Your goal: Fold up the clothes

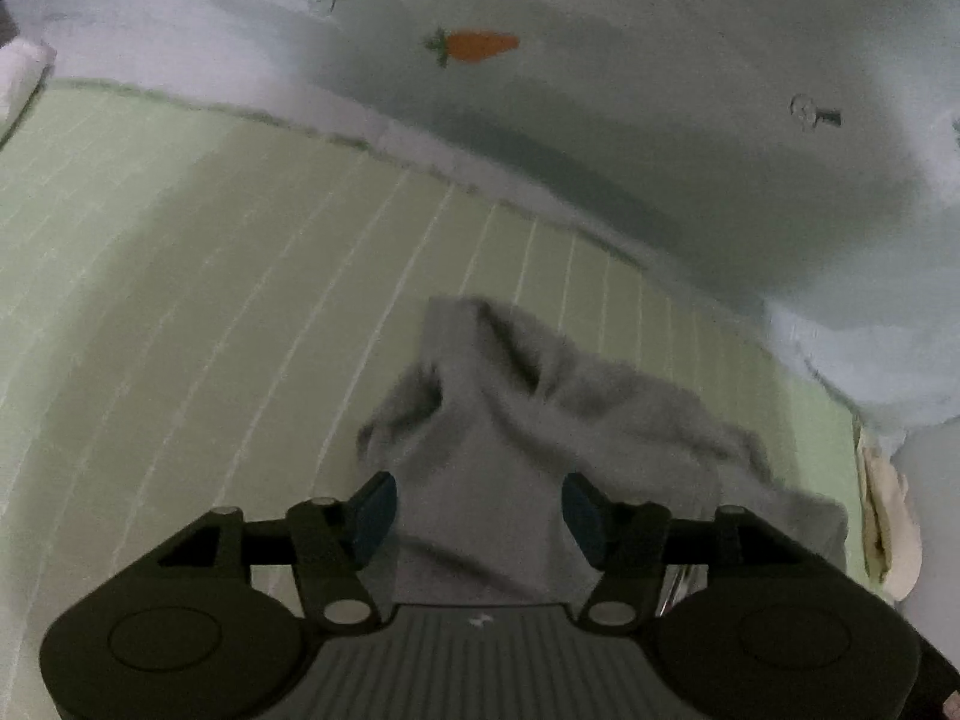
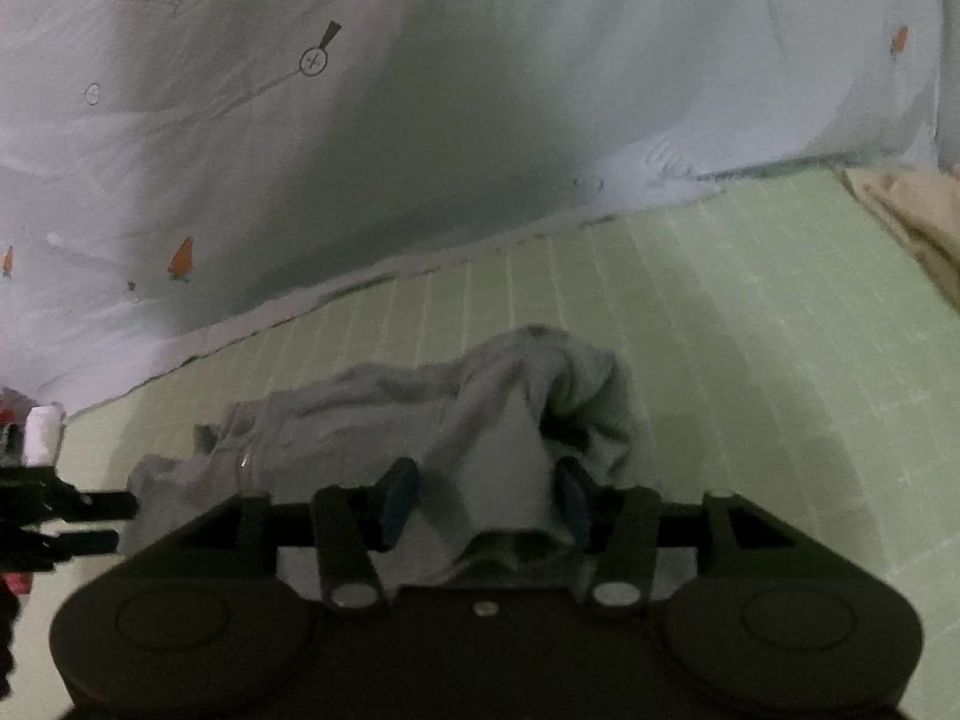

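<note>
Okay, left wrist view: my left gripper (image 1: 479, 507) is spread, blue pads either side of the crumpled grey fleece garment (image 1: 540, 420) on the pale green grid-lined bed sheet (image 1: 180, 270); close only once an edge sits between them. Right wrist view: my right gripper (image 2: 485, 495) is also spread, straddling a raised fold (image 2: 498, 450). Pinch one layer, then pull flat.

Grey garment (image 1: 480, 468), pale-green white-gridded mat (image 1: 180, 276), pale-blue carrot-print sheet (image 1: 660, 90).
</note>
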`<state>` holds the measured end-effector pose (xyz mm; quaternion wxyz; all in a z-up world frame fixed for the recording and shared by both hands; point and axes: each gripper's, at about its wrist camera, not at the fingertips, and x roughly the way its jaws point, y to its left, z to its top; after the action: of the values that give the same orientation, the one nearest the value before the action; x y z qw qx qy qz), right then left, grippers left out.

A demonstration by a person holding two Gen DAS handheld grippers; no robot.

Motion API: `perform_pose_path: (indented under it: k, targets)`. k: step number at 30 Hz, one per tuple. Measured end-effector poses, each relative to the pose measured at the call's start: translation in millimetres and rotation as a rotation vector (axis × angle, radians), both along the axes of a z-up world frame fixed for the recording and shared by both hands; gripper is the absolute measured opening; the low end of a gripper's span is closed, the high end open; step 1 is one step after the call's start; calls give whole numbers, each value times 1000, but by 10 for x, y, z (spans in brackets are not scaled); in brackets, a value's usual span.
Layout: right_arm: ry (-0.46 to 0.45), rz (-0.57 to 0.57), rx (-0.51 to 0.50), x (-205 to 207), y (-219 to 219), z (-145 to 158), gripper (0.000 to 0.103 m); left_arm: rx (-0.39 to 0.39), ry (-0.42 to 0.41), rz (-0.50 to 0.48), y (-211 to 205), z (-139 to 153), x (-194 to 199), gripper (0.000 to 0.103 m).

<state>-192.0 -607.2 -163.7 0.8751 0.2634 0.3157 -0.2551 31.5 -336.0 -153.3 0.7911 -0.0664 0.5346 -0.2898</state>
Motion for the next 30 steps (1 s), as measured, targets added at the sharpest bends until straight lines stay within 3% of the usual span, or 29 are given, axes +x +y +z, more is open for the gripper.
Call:
perform_pose_path:
  k: [1,2,3,4,10,14,17,18,19,20,21,23,28,30]
  targets:
    - [-1,5,7,-10,10,-17,35,-5,10,5,0,-30,-17,56]
    - [3,14,8,-3,10,-16,20,-9,19,10,1,-59,-32,37]
    - [7,23,9,4,10,-13,16,0,24,9,-19,-82,-42,11]
    - [-2,30,7,4,-1,7,14,-1,17,5,-32,-69,-43,7]
    - [-88,54,-15,155,-194,233,9,-65,-49,6,-127,187,92,6]
    - [-130,48,-33,425,-480,334,9,-137,-89,47,-277,333,408,6]
    - [-136,29,-49,683,-702,325,17,-157,-135,114,-435,338,646,15]
    - [-138,20,-53,750,-759,322,23,-143,-154,133,-477,346,695,22]
    - [-148,-4,-73,769,-792,341,36,-127,-173,148,-514,357,736,26]
    - [-158,-29,-94,784,-822,362,47,-120,-192,149,-535,371,762,40]
    - [-163,-43,-109,758,-836,370,48,-116,-210,142,-536,382,766,58]
    - [-173,-68,-139,700,-862,384,48,-92,-228,114,-537,354,725,75]
    - [-77,-61,-102,505,-811,111,49,67,-178,40,-533,52,569,75]
    - [-26,-31,-78,497,-766,-11,54,112,-135,34,-497,-92,504,75]
